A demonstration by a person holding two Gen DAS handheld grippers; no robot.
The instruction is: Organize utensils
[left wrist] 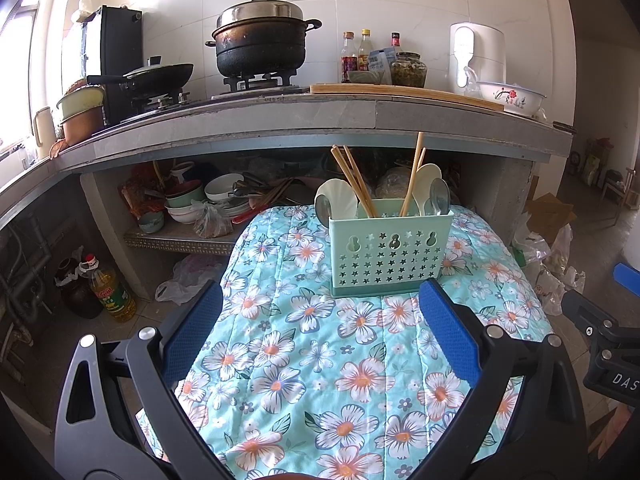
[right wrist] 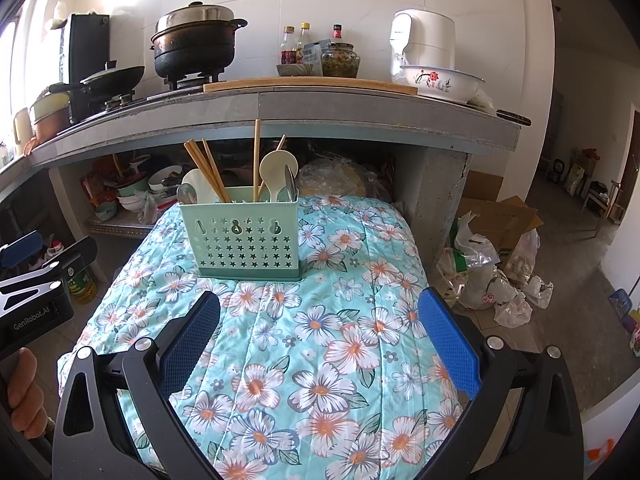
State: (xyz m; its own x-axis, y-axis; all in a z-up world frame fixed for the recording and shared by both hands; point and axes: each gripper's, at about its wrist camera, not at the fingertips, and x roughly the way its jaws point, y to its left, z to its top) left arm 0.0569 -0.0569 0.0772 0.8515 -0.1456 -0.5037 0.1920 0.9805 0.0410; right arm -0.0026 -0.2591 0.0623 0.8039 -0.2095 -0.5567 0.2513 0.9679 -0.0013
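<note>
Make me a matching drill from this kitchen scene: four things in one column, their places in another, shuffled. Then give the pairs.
Things:
1. chopsticks
2. black pot
3. floral bowl
4. oil bottle

Places:
A. on the floor under the counter
B. on a gas burner
C. standing in the green utensil caddy
D. at the right end of the counter, by the white appliance

Pairs: 1-C, 2-B, 3-D, 4-A
</note>
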